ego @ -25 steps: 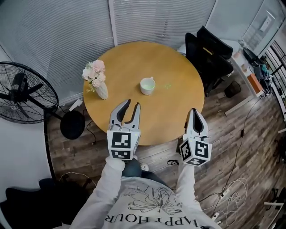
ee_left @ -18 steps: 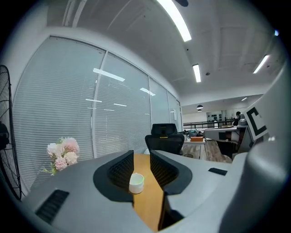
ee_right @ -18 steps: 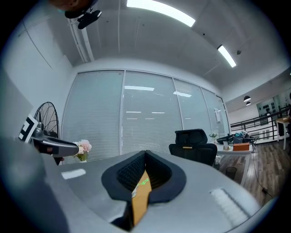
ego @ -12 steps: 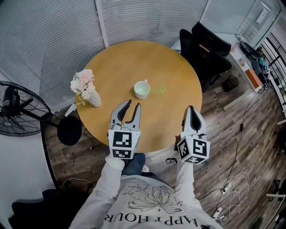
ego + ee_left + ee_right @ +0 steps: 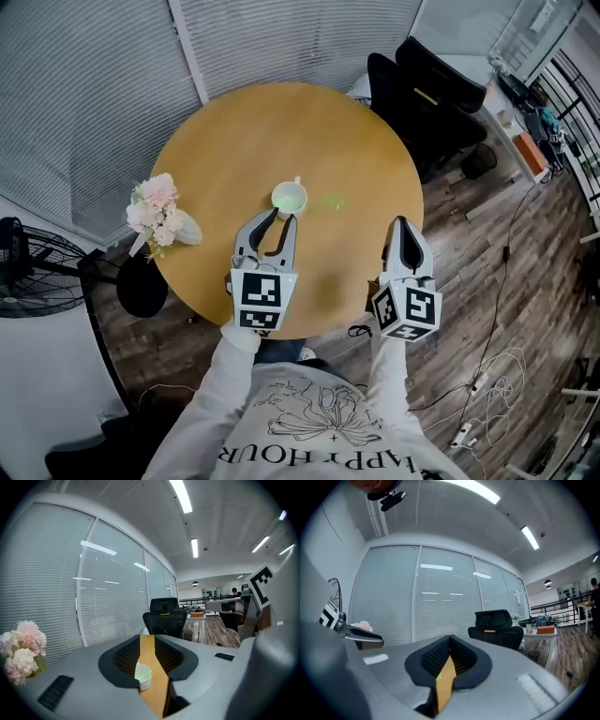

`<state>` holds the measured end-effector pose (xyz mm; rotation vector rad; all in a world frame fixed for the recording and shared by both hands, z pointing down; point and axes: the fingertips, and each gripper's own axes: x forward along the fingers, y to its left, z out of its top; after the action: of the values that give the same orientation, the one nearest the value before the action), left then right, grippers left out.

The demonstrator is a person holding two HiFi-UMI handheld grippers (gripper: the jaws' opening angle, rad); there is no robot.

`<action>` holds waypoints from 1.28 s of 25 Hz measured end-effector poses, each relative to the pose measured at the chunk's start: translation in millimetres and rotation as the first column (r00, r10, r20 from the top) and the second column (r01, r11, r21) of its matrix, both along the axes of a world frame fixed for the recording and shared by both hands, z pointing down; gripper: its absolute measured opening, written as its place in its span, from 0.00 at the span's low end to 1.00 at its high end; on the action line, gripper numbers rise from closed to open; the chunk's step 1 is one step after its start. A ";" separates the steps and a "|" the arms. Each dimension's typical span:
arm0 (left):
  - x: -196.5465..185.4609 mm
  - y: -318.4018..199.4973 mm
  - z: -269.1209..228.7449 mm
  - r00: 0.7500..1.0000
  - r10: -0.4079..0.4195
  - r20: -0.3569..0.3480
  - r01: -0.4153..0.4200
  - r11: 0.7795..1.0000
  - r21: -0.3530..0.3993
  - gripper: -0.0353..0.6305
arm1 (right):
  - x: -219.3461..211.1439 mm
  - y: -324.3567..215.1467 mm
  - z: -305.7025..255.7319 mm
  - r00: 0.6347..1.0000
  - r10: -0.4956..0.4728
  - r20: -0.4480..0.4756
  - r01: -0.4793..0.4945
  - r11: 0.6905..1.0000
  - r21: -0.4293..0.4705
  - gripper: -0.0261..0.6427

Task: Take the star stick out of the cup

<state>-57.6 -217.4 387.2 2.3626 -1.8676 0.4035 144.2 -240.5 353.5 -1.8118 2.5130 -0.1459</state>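
A white cup [image 5: 289, 197] with a pale green inside stands near the middle of the round wooden table [image 5: 281, 122]. Just right of it a small pale green thing [image 5: 335, 201] lies on the tabletop; its shape is too faint to tell. My left gripper [image 5: 281, 218] is open and empty, with its tips just short of the cup. The left gripper view shows the cup [image 5: 143, 677] between the spread jaws of the left gripper [image 5: 147, 641]. My right gripper [image 5: 403, 225] hovers over the table's near right edge, jaws together, holding nothing. The right gripper [image 5: 450, 639] frames a green speck [image 5: 438, 676] on the wood.
A vase of pink flowers [image 5: 157, 211] leans at the table's left edge and also shows as flowers [image 5: 21, 651] in the left gripper view. A black office chair [image 5: 422, 84] stands behind the table on the right. A floor fan [image 5: 28, 272] is at the left, and cables lie on the wooden floor.
The left gripper's tips have come closer to the cup, and the head view has swung so the table sits further left. Both jaws stand as before.
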 end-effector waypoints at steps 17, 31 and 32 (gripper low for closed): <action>1.5 -60.6 56.4 0.993 0.118 0.016 -0.115 0.984 -0.137 0.21 | -8.1 -51.3 45.9 0.998 0.067 -0.019 -0.069 0.992 -0.107 0.06; 26.7 -100.0 112.5 0.975 0.221 0.030 -0.206 0.946 -0.250 0.21 | -1.6 -87.0 79.2 0.993 0.104 -0.049 -0.111 0.980 -0.167 0.06; 27.6 -102.2 116.8 0.974 0.225 0.033 -0.209 0.943 -0.260 0.21 | -0.8 -89.6 80.6 0.993 0.108 -0.049 -0.115 0.979 -0.169 0.06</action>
<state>-30.1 -319.6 504.0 2.4058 -1.4750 0.6999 143.4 -330.2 434.0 -2.0325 2.4870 -0.3354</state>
